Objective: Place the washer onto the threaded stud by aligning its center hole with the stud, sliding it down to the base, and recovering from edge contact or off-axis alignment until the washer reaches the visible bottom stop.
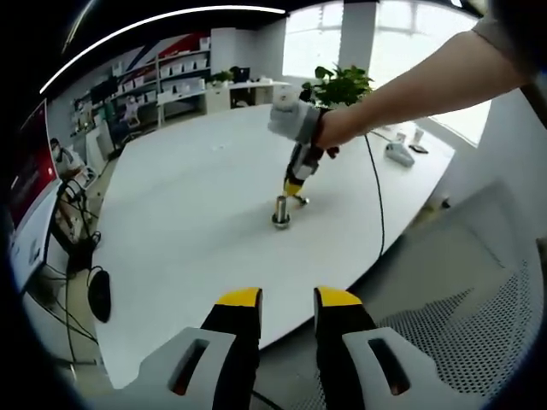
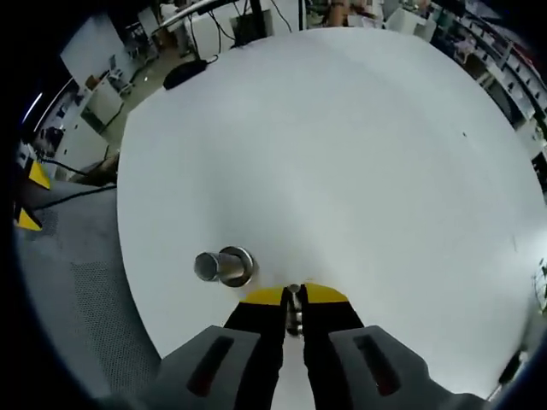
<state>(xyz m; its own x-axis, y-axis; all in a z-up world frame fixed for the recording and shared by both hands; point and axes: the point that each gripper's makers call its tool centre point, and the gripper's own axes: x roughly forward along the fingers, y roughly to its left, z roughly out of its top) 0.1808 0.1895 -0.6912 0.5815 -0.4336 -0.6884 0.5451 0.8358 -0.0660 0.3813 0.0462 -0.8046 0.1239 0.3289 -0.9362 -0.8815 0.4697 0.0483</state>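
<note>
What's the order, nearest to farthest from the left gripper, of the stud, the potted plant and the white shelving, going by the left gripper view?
From the left gripper, at the table's near edge:
1. Threaded stud, standing mid-table straight ahead, beside the right gripper.
2. Potted plant, behind the table's far edge, to the right.
3. White shelving, against the back wall, upper left.

Washer (image 2: 294,309) mostly hidden between the right gripper's (image 2: 295,299) jaws; stud (image 2: 224,266) threads too small.

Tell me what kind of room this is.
Probably an office or lab workspace: a large white oval table, white wall shelving lined with boxes, and a green potted plant by bright windows. A perforated grey chair stands beside the table.
</note>
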